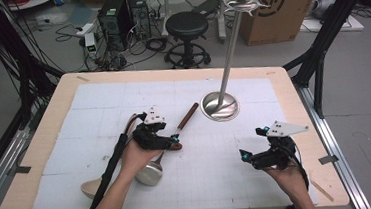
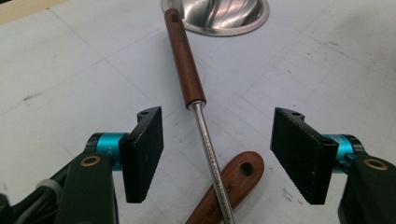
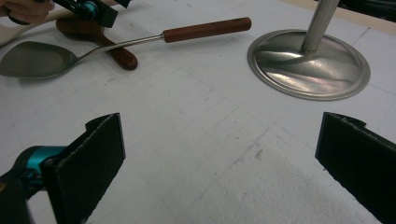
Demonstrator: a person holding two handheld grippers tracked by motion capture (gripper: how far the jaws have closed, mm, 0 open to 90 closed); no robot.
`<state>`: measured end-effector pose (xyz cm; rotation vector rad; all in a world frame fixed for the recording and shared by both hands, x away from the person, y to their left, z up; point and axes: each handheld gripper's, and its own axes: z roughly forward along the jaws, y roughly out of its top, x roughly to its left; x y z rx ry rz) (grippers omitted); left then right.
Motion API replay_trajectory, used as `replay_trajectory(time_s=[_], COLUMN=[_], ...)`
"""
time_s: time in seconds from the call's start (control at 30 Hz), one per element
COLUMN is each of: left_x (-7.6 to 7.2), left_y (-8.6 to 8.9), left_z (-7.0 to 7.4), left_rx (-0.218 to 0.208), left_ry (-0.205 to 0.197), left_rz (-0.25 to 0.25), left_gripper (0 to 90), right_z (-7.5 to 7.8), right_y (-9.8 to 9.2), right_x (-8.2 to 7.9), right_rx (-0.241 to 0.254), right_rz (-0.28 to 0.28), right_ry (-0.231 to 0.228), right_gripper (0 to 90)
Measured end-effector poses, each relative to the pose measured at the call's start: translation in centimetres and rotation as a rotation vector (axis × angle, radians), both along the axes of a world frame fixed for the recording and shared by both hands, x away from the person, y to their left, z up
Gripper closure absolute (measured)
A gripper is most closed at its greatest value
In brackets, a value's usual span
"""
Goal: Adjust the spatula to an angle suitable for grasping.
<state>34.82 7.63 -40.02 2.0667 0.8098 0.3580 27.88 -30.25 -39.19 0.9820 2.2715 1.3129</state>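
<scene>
Jaws of left gripper (image 2: 217, 156) stand apart, straddling the steel shaft of the metal spatula (image 2: 212, 154), pads not touching it. Spatula lies on the white mat (image 1: 98, 106), its shaft across a wooden handle (image 2: 229, 184), its own wooden grip pointing at the stand base (image 1: 219, 106). Right gripper (image 3: 224, 163): jaws wide, nothing between them

spatula (image 2: 205, 135) blade cut off below, stand (image 2: 215, 16) base — top edge clipped
</scene>
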Motion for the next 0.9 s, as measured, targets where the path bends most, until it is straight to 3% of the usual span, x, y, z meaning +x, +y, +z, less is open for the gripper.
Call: replay_trajectory(time_s=[0.23,0.47,0.73,0.9], left_x=[-0.1,-0.9,-2.2,-2.0], left_y=[0.4,1.3,1.1,0.6], left_z=[0.4,1.6,2.6,2.2], left_rx=[-0.001,-0.003,-0.037,-0.057], left_ry=[0.005,-0.022,-0.031,-0.014], left_rz=[0.005,0.015,0.002,0.008], left_gripper=[33.7,32.9,33.3,34.1], right_z=[0.0,-0.1,-0.1,-0.2], right_y=[-0.1,-0.1,0.0,0.1], right_x=[-0.1,-0.1,-0.1,0.0], right_rx=[0.005,0.001,-0.003,-0.007], right_rz=[0.001,0.003,0.005,0.007], right_ry=[0.002,0.004,0.005,0.0], right_gripper=[0.2,0.2,0.2,0.2])
